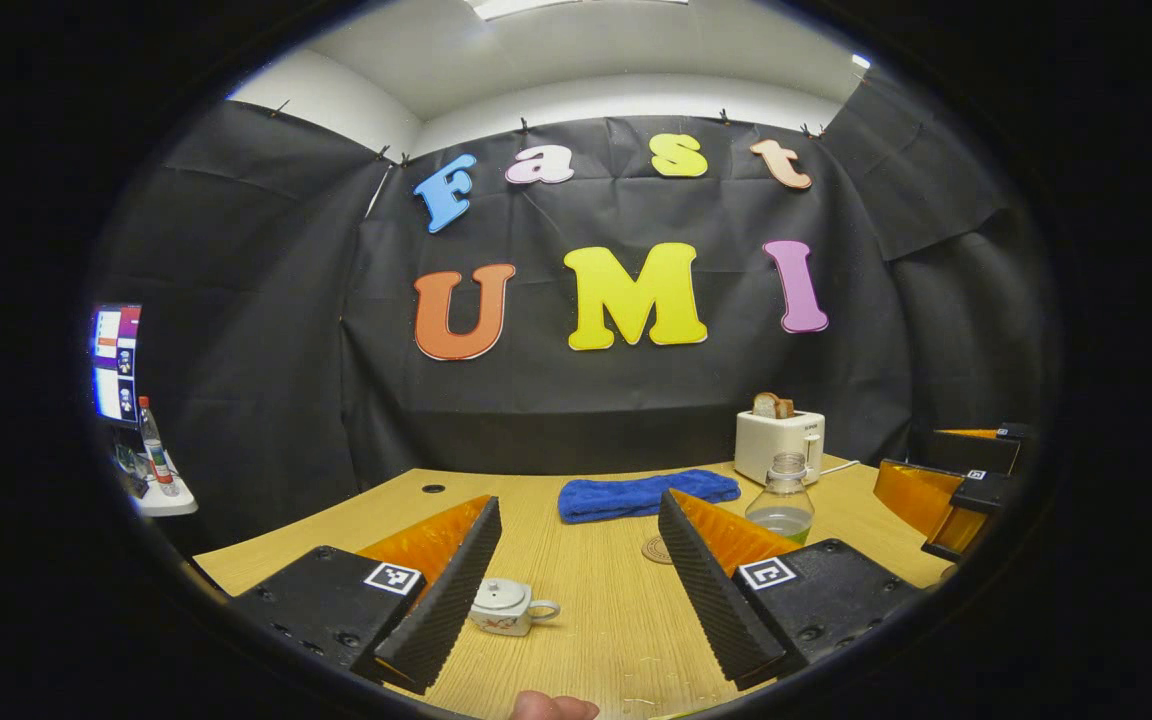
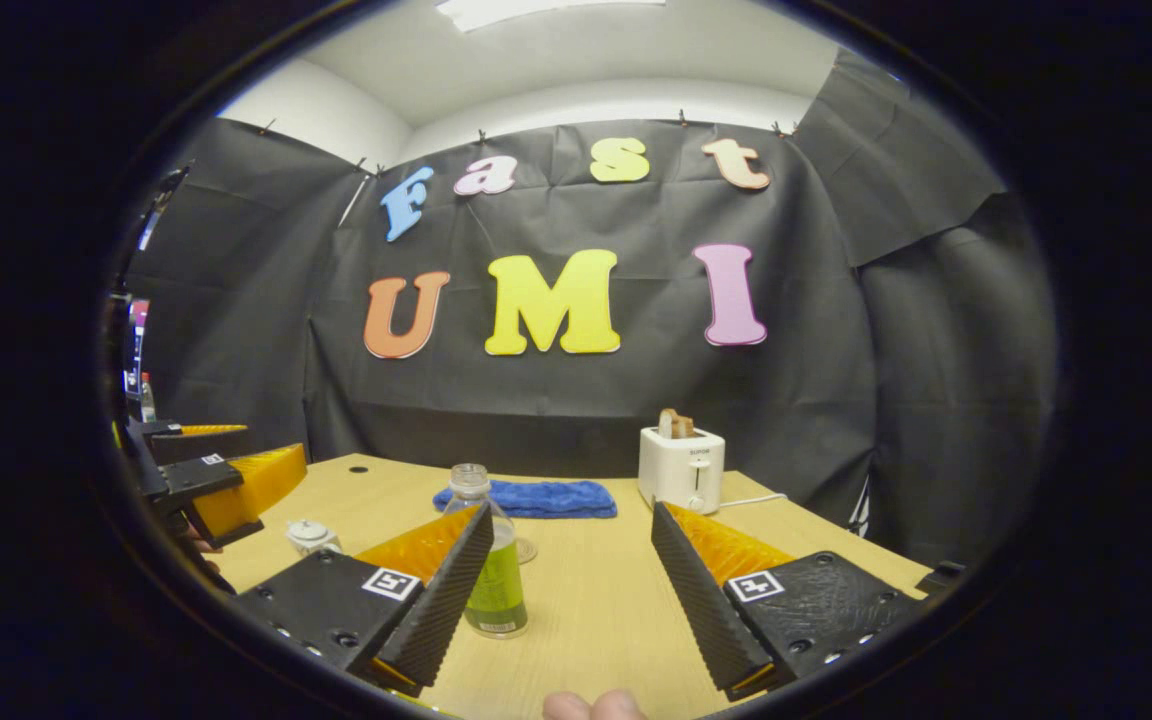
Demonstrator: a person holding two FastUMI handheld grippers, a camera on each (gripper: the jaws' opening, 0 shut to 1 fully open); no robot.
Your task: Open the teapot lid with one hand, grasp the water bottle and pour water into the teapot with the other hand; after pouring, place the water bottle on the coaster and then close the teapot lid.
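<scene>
Black cloth hangs behind a light wooden table (image 1: 596, 610) in the booth. On the table, toward the near left, sits a small white teapot (image 1: 503, 608) with its lid on and its handle pointing right. In the left gripper view, the left gripper (image 1: 576, 590) hangs above the table with its two fingers spread wide, holding nothing. The teapot sits just beside the tip of its left finger, not touching it.

A clear plastic water bottle (image 2: 489, 560) with a green label stands upright near the middle of the table. It has no cap on. In the right gripper view, the right gripper (image 2: 571, 585) is also wide open and holds nothing. The bottle stands just behind its left finger, which hides part of it.

A round flat coaster (image 1: 657, 549) lies on the table just beside the bottle. A blue folded towel (image 1: 646, 494) lies near the far edge. A white toaster (image 1: 778, 444) with bread slices in it stands toward the far right corner, and a white cord runs from it.

A fingertip (image 1: 551, 707) of the person shows at the bottom of the left gripper view.
</scene>
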